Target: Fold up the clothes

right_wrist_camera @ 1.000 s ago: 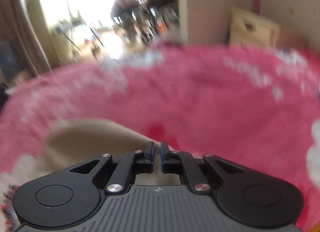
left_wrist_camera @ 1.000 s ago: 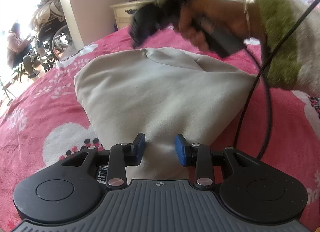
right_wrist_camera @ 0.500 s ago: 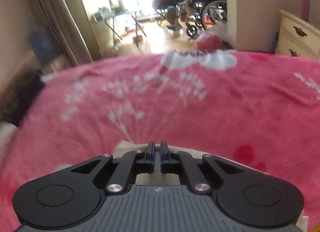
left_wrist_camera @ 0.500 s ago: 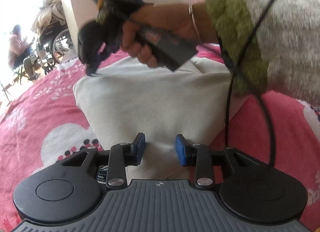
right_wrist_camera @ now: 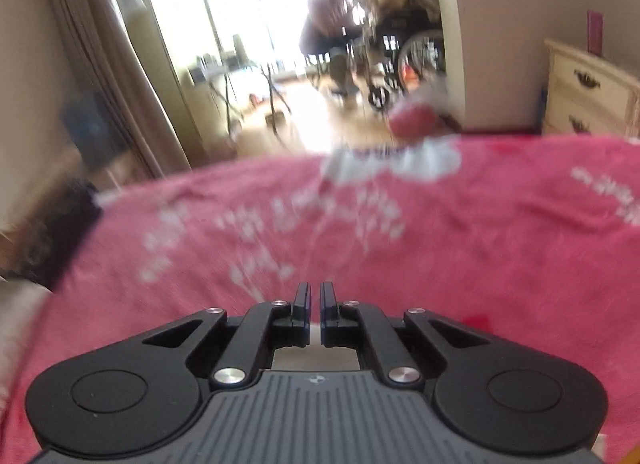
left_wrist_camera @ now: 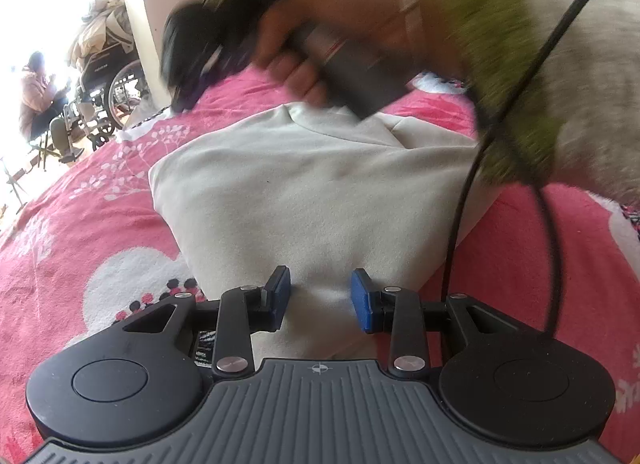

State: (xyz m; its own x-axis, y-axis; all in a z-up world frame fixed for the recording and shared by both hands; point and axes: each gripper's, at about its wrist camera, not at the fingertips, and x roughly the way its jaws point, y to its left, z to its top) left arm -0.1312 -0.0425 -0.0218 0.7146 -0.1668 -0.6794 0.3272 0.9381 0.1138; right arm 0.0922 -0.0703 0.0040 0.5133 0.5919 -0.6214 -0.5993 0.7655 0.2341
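A cream garment (left_wrist_camera: 320,184) lies folded into a compact shape on the pink flowered blanket (left_wrist_camera: 80,224). My left gripper (left_wrist_camera: 320,296) hovers open over its near edge, blue pads apart with nothing between them. A hand (left_wrist_camera: 296,76) in a green and grey fuzzy sleeve (left_wrist_camera: 560,84) holds my right gripper (left_wrist_camera: 188,92) in the air above the garment's far end, blurred by motion. In the right wrist view my right gripper (right_wrist_camera: 315,306) is shut, a thin slit between its pads, over the pink blanket (right_wrist_camera: 440,244). No cloth hangs from it.
A black cable (left_wrist_camera: 460,224) runs from the sleeve down across the garment's right side. Past the bed's far edge are a wheelchair (right_wrist_camera: 400,44), a seated person (left_wrist_camera: 38,92), a curtain (right_wrist_camera: 100,64) and a cream dresser (right_wrist_camera: 588,88).
The right gripper swung from the garment's far right to the left, then lifted higher above the far end. The left gripper and the garment have not moved.
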